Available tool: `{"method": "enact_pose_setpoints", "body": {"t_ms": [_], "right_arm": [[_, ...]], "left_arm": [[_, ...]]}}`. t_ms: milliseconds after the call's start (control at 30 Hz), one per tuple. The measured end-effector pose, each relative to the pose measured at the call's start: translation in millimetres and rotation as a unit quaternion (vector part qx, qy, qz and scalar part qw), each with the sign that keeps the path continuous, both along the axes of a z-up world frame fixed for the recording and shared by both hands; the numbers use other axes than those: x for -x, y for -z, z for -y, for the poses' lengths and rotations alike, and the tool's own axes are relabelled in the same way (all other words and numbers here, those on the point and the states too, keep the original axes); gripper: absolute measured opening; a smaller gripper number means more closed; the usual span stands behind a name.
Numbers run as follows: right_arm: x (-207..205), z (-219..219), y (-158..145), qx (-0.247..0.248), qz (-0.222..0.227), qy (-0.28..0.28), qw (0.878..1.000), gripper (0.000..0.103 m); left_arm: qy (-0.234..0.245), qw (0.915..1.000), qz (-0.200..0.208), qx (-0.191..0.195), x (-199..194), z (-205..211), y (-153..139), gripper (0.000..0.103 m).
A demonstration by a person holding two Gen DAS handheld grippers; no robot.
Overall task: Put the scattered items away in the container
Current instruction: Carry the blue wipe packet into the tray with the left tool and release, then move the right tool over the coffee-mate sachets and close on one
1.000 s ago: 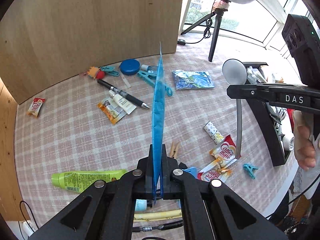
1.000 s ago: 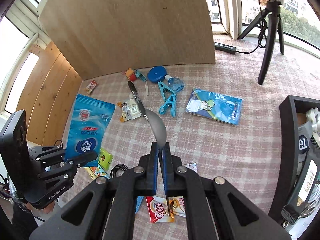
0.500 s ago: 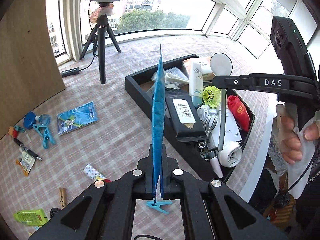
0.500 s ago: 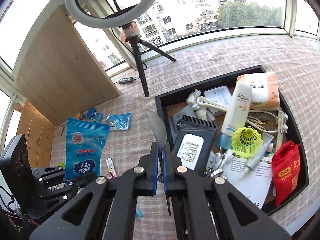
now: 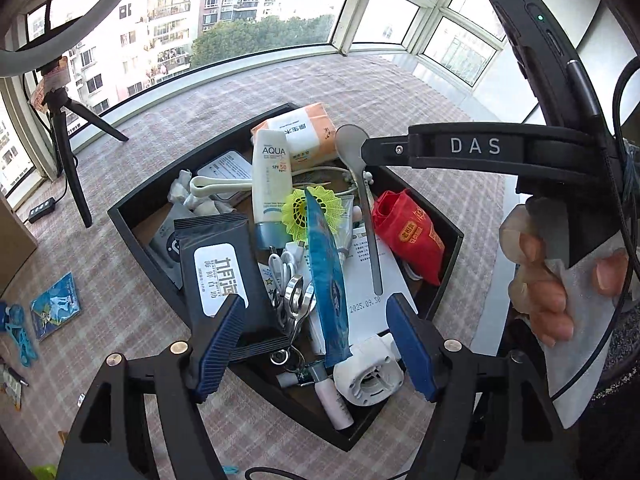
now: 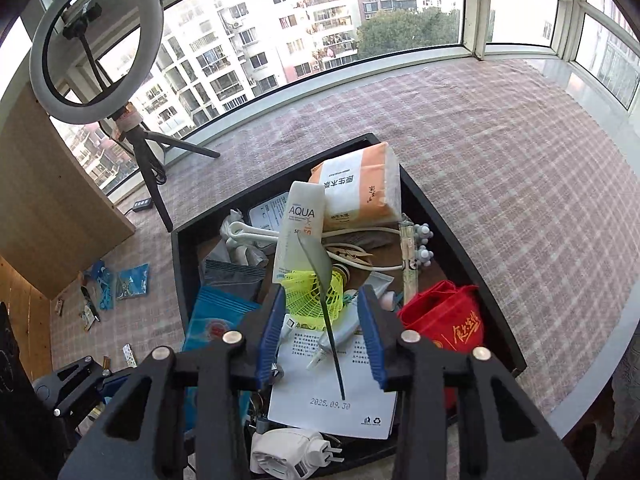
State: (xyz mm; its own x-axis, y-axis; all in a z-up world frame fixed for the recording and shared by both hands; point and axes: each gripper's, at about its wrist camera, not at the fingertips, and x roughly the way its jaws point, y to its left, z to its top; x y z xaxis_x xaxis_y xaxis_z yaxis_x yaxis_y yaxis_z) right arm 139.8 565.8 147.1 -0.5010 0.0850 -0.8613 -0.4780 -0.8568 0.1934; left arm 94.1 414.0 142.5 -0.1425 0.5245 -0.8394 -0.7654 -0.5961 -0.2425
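Note:
The black tray is full of items: sunscreen tube, wipes pack, yellow shuttlecock, red bag, paper sheet. My left gripper is open above the tray; the blue tissue pack stands free between its jaws, dropping edge-on into the tray, and shows flat in the right wrist view. My right gripper is open over the tray; the grey spoon hangs free between its jaws, falling onto the paper sheet. In the left wrist view the spoon is beside the right gripper's finger.
A ring light on a tripod stands behind the tray, by a wooden board. Blue pegs and a blue packet lie scattered on the checked cloth at left. The table's edge runs close on the right.
Both grippers swung from the scattered items to above the tray, then opened. The blue tissue pack and the spoon have been let go and are dropping into the tray.

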Motion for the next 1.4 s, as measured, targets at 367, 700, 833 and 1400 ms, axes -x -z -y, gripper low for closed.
{"method": "enact_pose_setpoints", "body": {"t_ms": [367, 700, 833, 1400], "right_arm": [[-6, 9, -7, 0.014, -0.02, 0.002, 1.0, 0.06], [16, 73, -6, 0.003, -0.021, -0.072, 0.997, 0.06], [24, 109, -5, 0.002, -0.018, -0.124, 0.992, 0.06], [61, 284, 45, 0.002, 0.041, -0.333, 0.942, 0.06]], "left_arm": [[-0.039, 0.9989, -0.021, 0.016, 9, 51, -7, 0.058], [-0.099, 0.9944, -0.019, 0.031, 10, 134, 2, 0.058], [-0.135, 0.9897, -0.02, 0.043, 13, 185, 8, 0.058], [-0.258, 0.9551, 0.015, 0.145, 47, 384, 71, 0.05]]}}
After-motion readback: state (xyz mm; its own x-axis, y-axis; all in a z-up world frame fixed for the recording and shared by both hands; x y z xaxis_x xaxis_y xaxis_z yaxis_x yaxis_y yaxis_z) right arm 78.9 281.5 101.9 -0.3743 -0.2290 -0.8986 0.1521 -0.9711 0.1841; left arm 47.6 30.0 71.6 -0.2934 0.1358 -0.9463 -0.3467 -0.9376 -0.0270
